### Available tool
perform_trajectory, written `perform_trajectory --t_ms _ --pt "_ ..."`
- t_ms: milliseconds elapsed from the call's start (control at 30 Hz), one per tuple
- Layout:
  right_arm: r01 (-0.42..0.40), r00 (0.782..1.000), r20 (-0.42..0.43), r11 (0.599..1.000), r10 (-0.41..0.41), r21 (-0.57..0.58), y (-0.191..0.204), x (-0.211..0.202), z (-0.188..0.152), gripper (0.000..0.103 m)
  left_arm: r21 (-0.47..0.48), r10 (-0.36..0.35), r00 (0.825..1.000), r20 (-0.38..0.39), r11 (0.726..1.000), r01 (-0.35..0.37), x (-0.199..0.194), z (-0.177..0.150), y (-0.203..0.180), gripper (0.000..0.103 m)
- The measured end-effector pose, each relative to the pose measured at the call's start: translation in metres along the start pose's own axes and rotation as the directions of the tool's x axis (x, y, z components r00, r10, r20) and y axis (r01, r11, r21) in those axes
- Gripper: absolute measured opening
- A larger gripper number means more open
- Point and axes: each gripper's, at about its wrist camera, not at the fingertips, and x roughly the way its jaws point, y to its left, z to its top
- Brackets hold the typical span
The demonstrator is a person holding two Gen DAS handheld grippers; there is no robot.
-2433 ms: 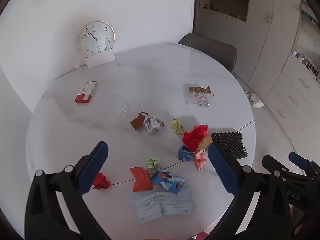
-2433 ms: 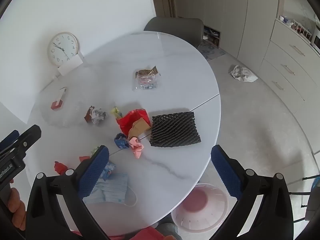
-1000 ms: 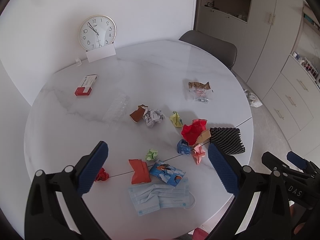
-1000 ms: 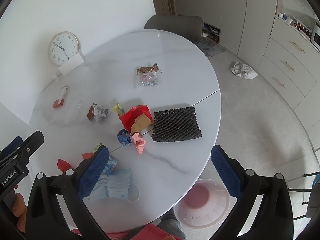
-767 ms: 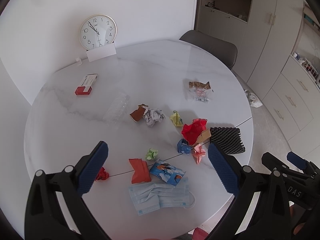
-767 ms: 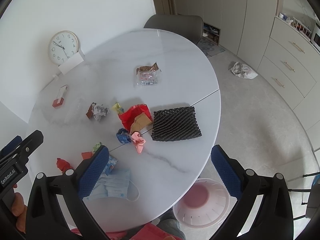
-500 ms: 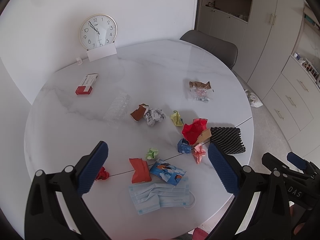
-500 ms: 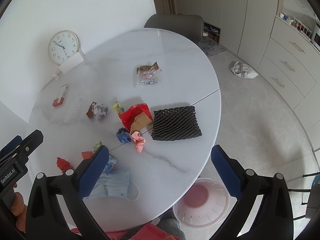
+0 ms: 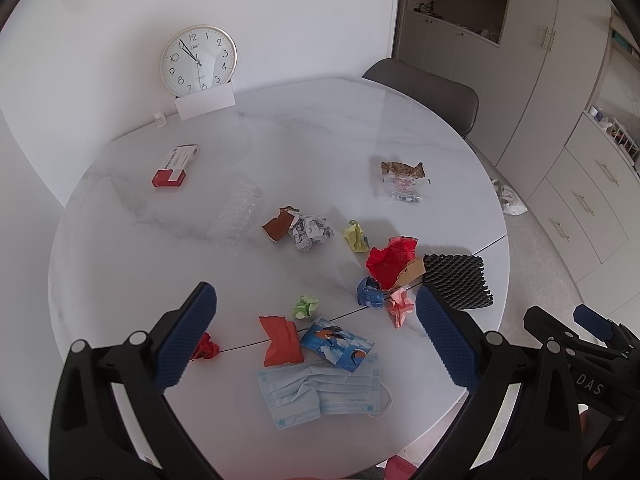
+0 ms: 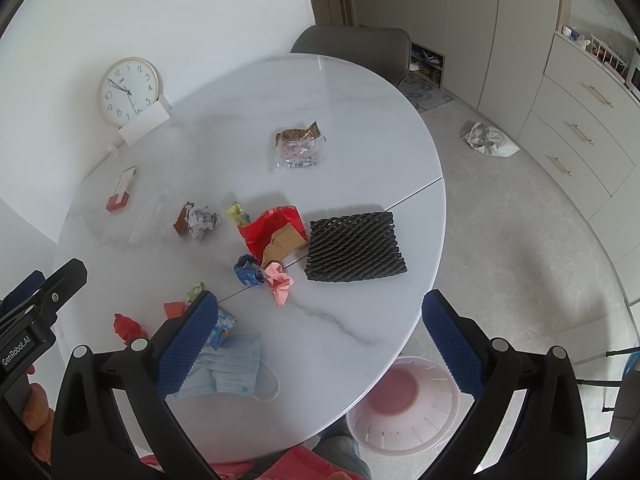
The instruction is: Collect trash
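Trash is scattered on a round white marble table (image 9: 320, 132). A blue face mask (image 9: 320, 394) lies near the front edge, with a red wrapper (image 9: 280, 340), a blue bird-print wrapper (image 9: 338, 344) and a small red scrap (image 9: 206, 348) behind it. A black foam net (image 10: 354, 246), red paper (image 10: 268, 228), pink ball (image 10: 280, 280) and crumpled newspaper (image 9: 310, 232) lie mid-table. My left gripper (image 9: 316, 332) is open and empty above the front of the table. My right gripper (image 10: 320, 334) is open and empty above the table's front right edge.
A pink basket (image 10: 402, 402) stands on the floor under the table's front edge. A clock (image 9: 199, 60) leans on the wall behind the table. A red and white box (image 9: 175, 166) and a snack bag (image 9: 404, 180) lie farther back. A grey chair (image 9: 424, 88) stands behind.
Both grippers have pulled back and up a little since the oldest frames, so the table looks smaller. In the last second almost nothing has moved. Both stay open.
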Motion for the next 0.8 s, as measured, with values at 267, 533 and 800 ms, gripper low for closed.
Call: perform_trajectory --t_ms 267,533,800 --pt "0.0 1.0 -0.002 1.0 0.0 -0.003 0.0008 0.0012 0.0004 0.101 -0.001 0.001 1.0 -0.001 1.0 -0.001 0.0008 0.0006 0.0005 0.096" --pt "-0.001 1.0 -0.003 1.0 0.001 -0.005 0.0015 0.0027 -0.0003 0.101 -0.001 0.001 1.0 -0.004 1.0 -0.001 0.0024 0.001 0.0012 0.096" --pt "-0.009 1.0 -0.004 1.0 0.009 -0.019 0.0028 0.0053 -0.0022 0.101 -0.001 0.001 1.0 -0.007 1.0 -0.001 0.0042 0.0004 0.0015 0.096"
